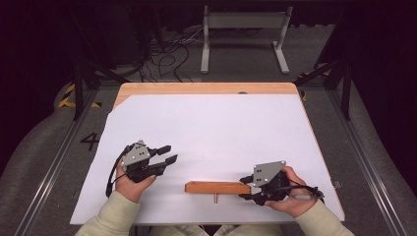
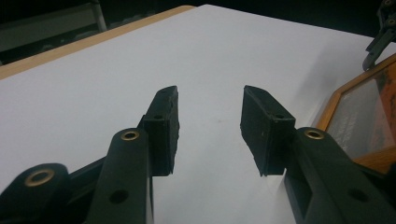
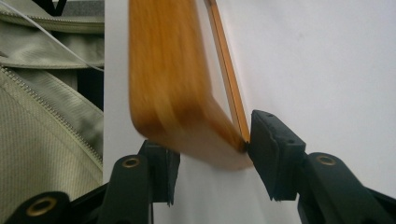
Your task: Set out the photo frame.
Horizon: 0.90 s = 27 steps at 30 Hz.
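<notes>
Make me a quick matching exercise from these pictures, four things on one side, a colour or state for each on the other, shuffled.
Things:
1. left tool
2. right tool
3. wooden frame
4. table sheet

States:
A. white, flat
B. orange-brown, standing on edge
C. jaws apart, nothing between
D. at the frame's end, frame between its jaws

Pairs: 1-C, 2-D, 3-B, 4-A

White sheet (image 1: 211, 132) covers wooden table (image 1: 196, 88). Beyond it, grey metal stand (image 1: 244, 22) on floor, tangled black cables (image 1: 167, 54) left of it, yellow-black tape (image 1: 66, 98) at floor left.
</notes>
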Motion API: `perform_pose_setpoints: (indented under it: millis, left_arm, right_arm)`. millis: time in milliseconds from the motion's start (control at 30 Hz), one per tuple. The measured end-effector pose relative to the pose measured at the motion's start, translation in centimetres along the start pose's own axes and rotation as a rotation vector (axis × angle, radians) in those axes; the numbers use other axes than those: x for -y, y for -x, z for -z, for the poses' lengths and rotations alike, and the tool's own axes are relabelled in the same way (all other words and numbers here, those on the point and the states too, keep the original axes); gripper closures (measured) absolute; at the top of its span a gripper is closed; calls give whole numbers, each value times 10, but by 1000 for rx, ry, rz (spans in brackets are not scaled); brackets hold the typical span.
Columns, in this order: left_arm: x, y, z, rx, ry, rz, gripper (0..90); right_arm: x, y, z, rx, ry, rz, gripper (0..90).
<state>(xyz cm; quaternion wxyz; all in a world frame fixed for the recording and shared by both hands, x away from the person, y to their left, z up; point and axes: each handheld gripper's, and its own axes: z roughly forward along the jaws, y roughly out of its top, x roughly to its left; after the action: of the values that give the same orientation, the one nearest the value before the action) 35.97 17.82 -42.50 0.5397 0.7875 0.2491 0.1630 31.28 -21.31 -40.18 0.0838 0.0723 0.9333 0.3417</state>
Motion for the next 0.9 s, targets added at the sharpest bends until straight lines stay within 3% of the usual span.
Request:
perform_pose_setpoints:
  millis: [133,167,200,267,400,500,533,700,733,900]
  left_arm:
    - [0,-1,0,0,0,13,583]
    - [0,-2,0,-2,0,13,597]
    - [0,-2,0,-2,0,13,601]
    - [0,-3,-1,-3,-2,17,606]
    - [0,-2,-2,0,-4,16,608]
    - [1,-3,-2,-1,-7,14,611]
    - [1,-3,-2,-3,-8,13,613]
    - [1,-2,-3,-9,-18,5,621]
    - [1,-2,-3,-9,-18,4,624]
    - [1,-2,-4,-8,-27,1,624]
  right_arm:
    - [13,2,2,13,-40,-53,612]
    - [18,2,1,30,-61,-66,694]
    - [18,2,1,30,-61,-66,694]
    - [25,3,-3,7,-111,-105,809]
    - [28,2,-11,-33,-139,-128,899]
    - [28,2,-15,-57,-134,-143,900]
    - [29,2,-18,-86,-131,-155,900]
    - [30,6,-24,-103,-110,-183,900]
    - [30,7,-25,-102,-96,-212,900]
    - [30,11,-30,-76,-83,-249,900]
